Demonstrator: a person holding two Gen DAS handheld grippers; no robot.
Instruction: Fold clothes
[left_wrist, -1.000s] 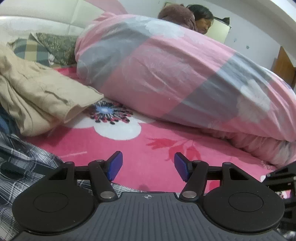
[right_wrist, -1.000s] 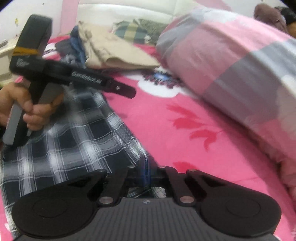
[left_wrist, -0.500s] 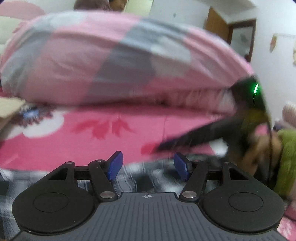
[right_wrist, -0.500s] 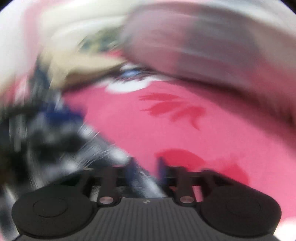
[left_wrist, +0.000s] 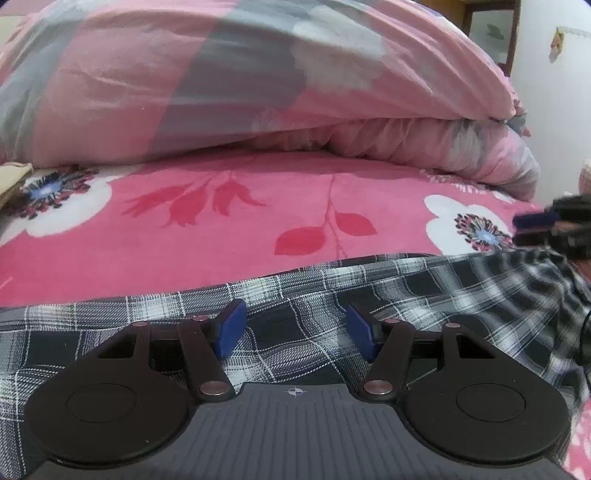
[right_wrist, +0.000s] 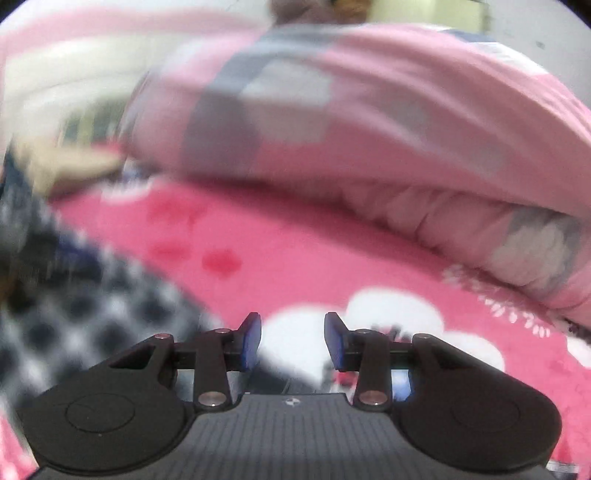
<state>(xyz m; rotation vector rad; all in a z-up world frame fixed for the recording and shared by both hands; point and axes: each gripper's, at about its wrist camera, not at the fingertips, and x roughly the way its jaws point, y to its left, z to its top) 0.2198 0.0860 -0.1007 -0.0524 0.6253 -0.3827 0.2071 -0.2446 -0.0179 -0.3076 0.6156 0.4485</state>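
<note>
The plaid shirt (left_wrist: 369, 295), black with white checks, lies spread on the bed (left_wrist: 221, 229), across the near part of the pink flowered sheet. In the left wrist view it fills the lower foreground from the left edge to the right edge, its far hem running roughly level across the sheet.

The left gripper (left_wrist: 293, 332) hangs over the shirt with its blue fingers (left_wrist: 231, 328) apart; cloth shows below the gap, and neither pad presses on it. At the right edge of this view the right gripper (left_wrist: 535, 225) shows as a dark, blurred shape with blue tips, just above the shirt's far right corner.

In the right wrist view, which is smeared by motion, the right gripper (right_wrist: 291, 339) has its fingers (right_wrist: 251, 339) parted with nothing between them; they have just been opening. Below the gap lies a white flower on the sheet, and the shirt (right_wrist: 85, 306) lies off to the lower left, clear of the pads.

Beyond the shirt the sheet shows red leaves and white flowers. A bulky pink and grey quilt (left_wrist: 258, 81) lies along the far side of the bed. A beige garment (left_wrist: 13, 177) peeks in at the left edge. A white wall (left_wrist: 554, 92) stands at the far right.
</note>
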